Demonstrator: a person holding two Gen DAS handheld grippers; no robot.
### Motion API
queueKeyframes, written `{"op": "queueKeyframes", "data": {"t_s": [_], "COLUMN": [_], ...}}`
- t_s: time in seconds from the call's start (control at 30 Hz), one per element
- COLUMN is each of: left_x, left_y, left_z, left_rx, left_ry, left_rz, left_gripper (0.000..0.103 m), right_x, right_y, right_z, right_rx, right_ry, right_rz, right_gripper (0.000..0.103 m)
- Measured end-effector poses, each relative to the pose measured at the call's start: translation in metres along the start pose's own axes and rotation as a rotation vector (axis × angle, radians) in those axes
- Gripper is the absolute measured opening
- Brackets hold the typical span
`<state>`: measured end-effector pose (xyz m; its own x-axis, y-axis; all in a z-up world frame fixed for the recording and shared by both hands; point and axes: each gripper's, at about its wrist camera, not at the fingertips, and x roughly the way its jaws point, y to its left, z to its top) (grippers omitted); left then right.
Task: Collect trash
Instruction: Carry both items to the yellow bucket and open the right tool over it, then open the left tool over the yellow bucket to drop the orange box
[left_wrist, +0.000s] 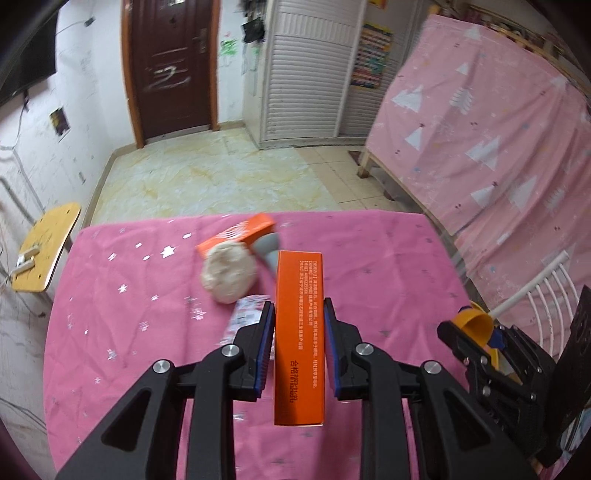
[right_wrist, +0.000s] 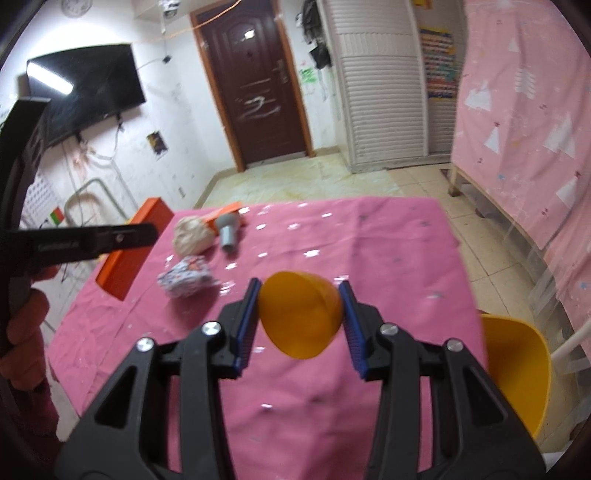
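Trash is half gathered, I'd say. Left gripper clamps an orange box above the table; far-left a paper wad, foil ball and second box wait. Right gripper pinches a yellow cup; a yellow bin stands right.

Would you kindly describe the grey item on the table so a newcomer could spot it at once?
Start at the pink starred tablecloth and look to its far left part, where a beige wad lies by a flat orange box. The grey funnel lies right of the wad, the only grey, flared piece there.
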<state>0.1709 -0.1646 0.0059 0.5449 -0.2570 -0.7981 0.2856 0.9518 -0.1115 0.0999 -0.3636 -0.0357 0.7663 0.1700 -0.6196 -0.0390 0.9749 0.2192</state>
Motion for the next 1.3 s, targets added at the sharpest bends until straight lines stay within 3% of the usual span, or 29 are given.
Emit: {"op": "queueKeyframes", "data": {"t_s": [0.57,0.87,1.07,1.1,1.13,1.17,1.3], "left_x": [0.004,0.017,0.025,0.028,0.030,0.033,0.045], "left_y": [-0.134,-0.190,-0.211,-0.214,-0.218,-0.223,-0.242], "left_z": [-0.002,-0.004,-0.008,-0.009,-0.009,-0.010,-0.013], "left_rx": [0.214,0.270,0.236,0.231,0.229,0.229,0.230], "left_ry": [0.000,0.028,0.058,0.063,0.068,0.075,0.105], "left_rz": [-0.075,-0.142,-0.225,-0.238,-0.246,-0.259,-0.306], "left_gripper": [0.017,0.017,0.017,0.017,0.017,0.017,0.017], "right_x": [-0.051,-0.060,-0.059,-0.059,-0.058,-0.059,-0.064], "right_y": [-0.124,-0.156,-0.177,-0.179,-0.180,-0.183,-0.189], "right_z": [-0.021,-0.029,-0.036,-0.037,-0.037,-0.039,-0.039], "right_rx": [0.195,0.237,0.280,0.284,0.294,0.302,0.319], "right_ry": [-0.088,-0.094,-0.082,-0.078,-0.077,-0.082,-0.101], "right_rz": [-0.155,-0.199,-0.210,-0.212,-0.219,-0.228,-0.235], "right_gripper": [0.041,0.041,0.041,0.043,0.057,0.064,0.067]}}
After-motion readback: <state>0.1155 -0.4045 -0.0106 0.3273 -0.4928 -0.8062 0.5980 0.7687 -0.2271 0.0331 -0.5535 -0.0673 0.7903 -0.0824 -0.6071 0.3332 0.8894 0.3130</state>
